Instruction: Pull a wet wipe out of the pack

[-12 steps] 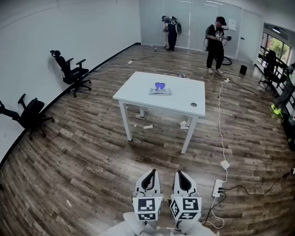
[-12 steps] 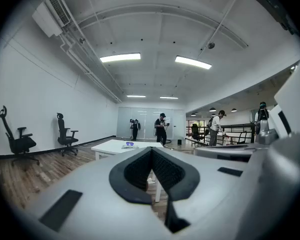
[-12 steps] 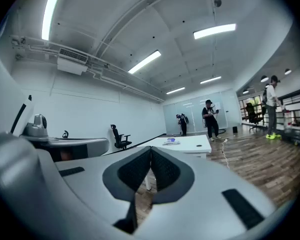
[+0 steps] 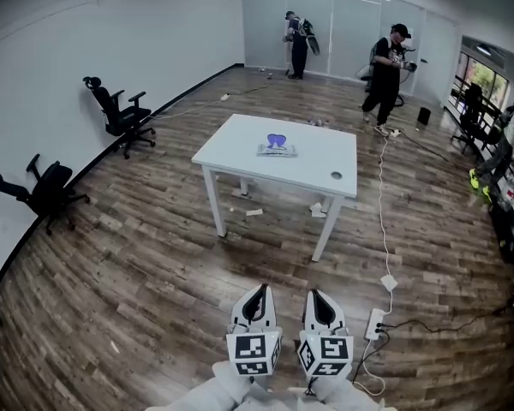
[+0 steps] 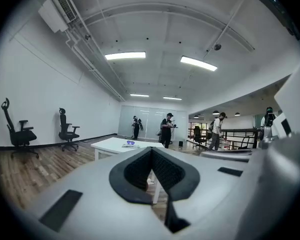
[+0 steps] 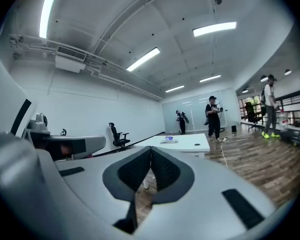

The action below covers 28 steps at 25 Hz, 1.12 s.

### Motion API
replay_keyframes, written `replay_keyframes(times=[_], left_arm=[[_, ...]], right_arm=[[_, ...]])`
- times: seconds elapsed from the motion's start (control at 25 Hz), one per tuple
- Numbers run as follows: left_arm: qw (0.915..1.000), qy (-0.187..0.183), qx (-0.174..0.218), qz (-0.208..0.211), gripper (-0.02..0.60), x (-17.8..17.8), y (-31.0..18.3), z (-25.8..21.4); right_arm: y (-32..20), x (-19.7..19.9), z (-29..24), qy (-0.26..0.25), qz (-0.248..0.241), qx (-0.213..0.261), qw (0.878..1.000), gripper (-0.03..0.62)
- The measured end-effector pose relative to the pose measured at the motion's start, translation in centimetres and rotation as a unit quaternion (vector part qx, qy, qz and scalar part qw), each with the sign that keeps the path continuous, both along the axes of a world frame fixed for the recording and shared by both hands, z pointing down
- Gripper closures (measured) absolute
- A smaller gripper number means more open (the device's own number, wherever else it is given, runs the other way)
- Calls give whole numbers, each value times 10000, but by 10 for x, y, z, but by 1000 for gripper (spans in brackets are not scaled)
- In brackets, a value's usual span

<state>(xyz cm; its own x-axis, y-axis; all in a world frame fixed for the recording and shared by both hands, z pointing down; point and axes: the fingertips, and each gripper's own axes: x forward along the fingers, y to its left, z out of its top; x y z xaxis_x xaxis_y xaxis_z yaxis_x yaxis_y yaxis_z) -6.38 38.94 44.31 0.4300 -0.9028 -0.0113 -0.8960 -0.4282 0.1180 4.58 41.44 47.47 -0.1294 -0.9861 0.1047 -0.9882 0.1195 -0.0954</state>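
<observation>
With the left tool (image 4: 257, 296) and right tool (image 4: 319, 298) both closed on nothing and the wet wipe pack (image 4: 276, 147) lying well apart on the white bench (image 4: 317, 168), I risk shoving the pack if I arrive unopened, or snagging the floor cable (image 4: 384, 229).

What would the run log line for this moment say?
left gripper: shut, empty | right gripper: shut, empty | wipe pack: on white table, far ahead, untouched

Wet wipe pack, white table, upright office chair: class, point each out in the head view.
wet wipe pack (image 4: 276, 148), head view, its middle
white table (image 4: 315, 166), head view, bare tabletop
upright office chair (image 4: 125, 121), head view, seat
</observation>
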Motion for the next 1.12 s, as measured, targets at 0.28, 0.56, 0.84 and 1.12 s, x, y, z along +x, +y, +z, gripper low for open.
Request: replay_keyframes(times=[0.28, 0.56, 0.84, 1.12], left_arm=[[10000, -70, -5, 57, 581, 9, -29, 4], [9998, -112, -44, 129, 581, 15, -68, 6], [9997, -123, 13, 214, 581, 18, -125, -5], [9990, -186, -39, 396, 581, 24, -172, -3]], right_arm=[[-29, 5, 5, 9, 11, -33, 10000, 585], [-71, 11, 7, -53, 71, -71, 9999, 585], [-133, 5, -7, -48, 28, 43, 10000, 585], [-190, 0, -16, -54, 33, 155, 9999, 585]])
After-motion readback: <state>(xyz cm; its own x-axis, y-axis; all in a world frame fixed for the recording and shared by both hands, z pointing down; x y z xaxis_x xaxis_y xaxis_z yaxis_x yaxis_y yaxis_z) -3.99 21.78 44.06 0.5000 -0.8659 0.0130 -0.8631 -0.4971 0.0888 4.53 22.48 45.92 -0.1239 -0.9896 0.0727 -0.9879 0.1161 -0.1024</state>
